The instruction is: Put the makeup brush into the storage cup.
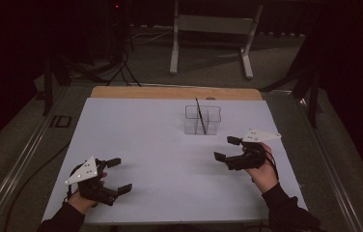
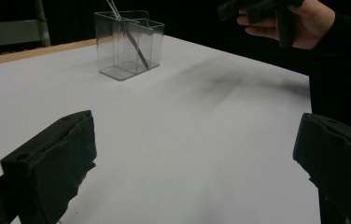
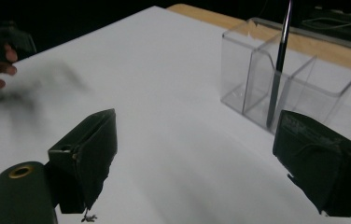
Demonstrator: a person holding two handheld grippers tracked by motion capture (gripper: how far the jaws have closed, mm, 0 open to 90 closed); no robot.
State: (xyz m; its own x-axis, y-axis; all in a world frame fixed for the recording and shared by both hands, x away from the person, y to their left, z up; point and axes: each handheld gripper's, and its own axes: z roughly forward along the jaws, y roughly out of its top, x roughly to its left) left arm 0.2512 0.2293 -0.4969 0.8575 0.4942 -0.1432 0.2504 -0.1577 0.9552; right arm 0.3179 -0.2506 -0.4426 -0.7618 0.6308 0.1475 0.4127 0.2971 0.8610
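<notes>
Pen (image 1: 200, 116) leans tilted inside our clear divided holder (image 1: 202, 120), toward 12 o'clock on the white table (image 1: 160, 145). Our right gripper (image 1: 227, 148) hovers at 4 o'clock of the holder, jaws apart and empty. Left gripper (image 1: 119, 175), at 7 o'clock, well apart, is likewise spread wide.

We see a dim room: grey carpeted floor (image 1: 208, 58), a white metal frame (image 1: 213, 29), and black cables (image 1: 117, 67) beyond our worktop (image 1: 146, 145).
</notes>
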